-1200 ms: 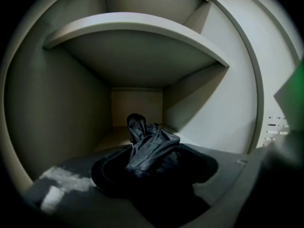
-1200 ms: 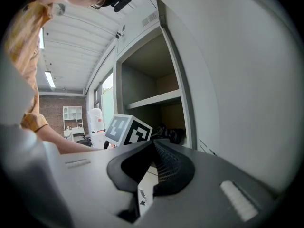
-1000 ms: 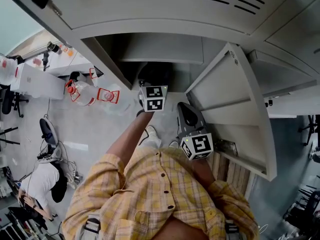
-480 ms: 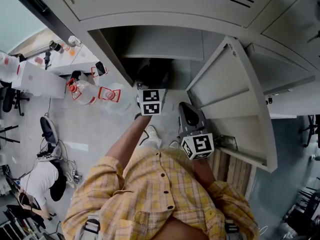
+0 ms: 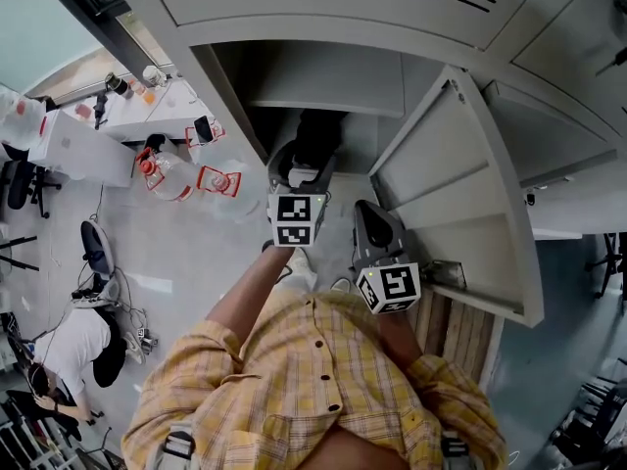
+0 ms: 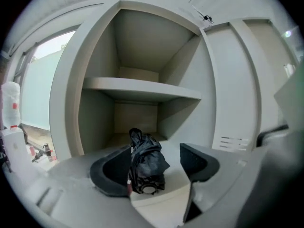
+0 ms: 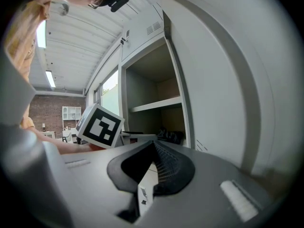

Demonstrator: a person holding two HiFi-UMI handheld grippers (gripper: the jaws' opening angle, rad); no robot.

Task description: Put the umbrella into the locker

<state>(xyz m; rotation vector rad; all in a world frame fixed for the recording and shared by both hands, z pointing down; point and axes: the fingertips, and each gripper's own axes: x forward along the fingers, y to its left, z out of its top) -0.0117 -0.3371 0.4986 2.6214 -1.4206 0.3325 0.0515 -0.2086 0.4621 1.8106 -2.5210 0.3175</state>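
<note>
Open locker (image 6: 97, 120) — shelf (image 6: 142, 87) overhead

Bright, even indoor light; daylight comes through a window (image 6: 43, 91) at the left of the left gripper view; ceiling strip lights (image 7: 49, 79) glow in the right gripper view; the locker (image 5: 323, 91) interior lies in soft shadow; both gripper views bend strongly, with black corners and blurred foregrounds; the head view is sharp.
</note>
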